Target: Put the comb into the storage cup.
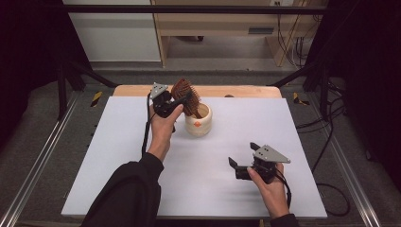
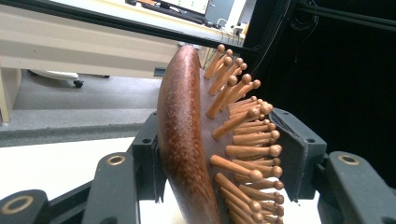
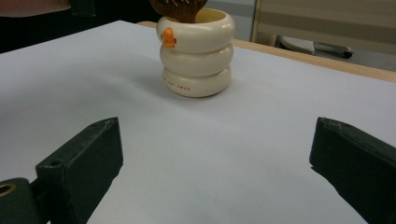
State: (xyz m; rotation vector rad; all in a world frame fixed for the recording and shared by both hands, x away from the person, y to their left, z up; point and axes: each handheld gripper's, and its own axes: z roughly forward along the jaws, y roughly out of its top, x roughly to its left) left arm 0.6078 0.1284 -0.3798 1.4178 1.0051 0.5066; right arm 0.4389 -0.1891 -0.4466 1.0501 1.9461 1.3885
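A brown wooden hairbrush (image 1: 182, 90) with round-tipped wooden bristles stands tilted over a cream ribbed cup (image 1: 198, 122), and its lower end dips into the cup's mouth. My left gripper (image 1: 185, 100) is shut on the brush head. In the left gripper view the speckled brush back (image 2: 182, 140) and bristles sit between the jaws of the left gripper (image 2: 219, 156). My right gripper (image 1: 242, 155) hovers open near the front right of the white mat, holding nothing. In the right gripper view the cup (image 3: 196, 51), with an orange mark, stands ahead of the open right gripper (image 3: 215, 154), with the brush (image 3: 180, 8) at its rim.
The white mat (image 1: 118, 156) covers most of the wooden table (image 1: 246, 91), which shows along the far edge. Metal rails run down both sides. Shelving and cables lie beyond the table. The mat between the cup and the right gripper is bare.
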